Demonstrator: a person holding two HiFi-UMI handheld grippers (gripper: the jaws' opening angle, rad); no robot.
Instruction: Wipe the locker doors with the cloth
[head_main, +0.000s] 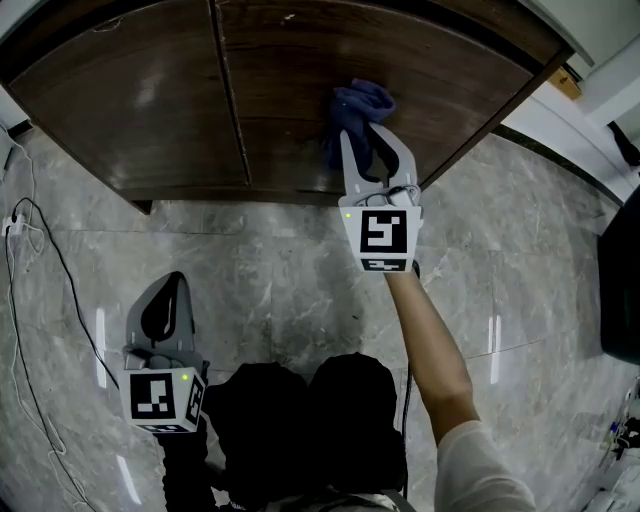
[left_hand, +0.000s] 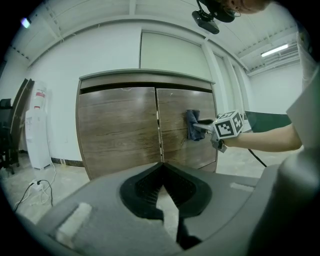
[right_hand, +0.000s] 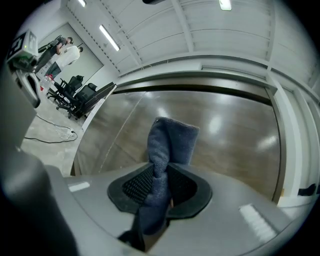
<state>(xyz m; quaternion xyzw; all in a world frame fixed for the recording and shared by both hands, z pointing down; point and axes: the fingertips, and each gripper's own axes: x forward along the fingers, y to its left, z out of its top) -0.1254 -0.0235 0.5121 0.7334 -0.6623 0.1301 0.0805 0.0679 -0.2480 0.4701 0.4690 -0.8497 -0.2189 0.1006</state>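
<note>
Grey floor (head_main: 250, 260) meets wooden doors (head_main: 150, 90); right claw (head_main: 372, 140) clamps cloth (head_main: 358, 105) against the right door; left claw (head_main: 170, 285) is closed, empty.

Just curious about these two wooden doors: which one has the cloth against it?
The right door: the right gripper holds the blue cloth against it; the left door is bare.

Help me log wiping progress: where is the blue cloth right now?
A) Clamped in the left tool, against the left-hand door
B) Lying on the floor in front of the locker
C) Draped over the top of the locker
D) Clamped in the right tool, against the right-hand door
D: the cloth is pinched in the right tool and lies against the right-hand door.
</note>
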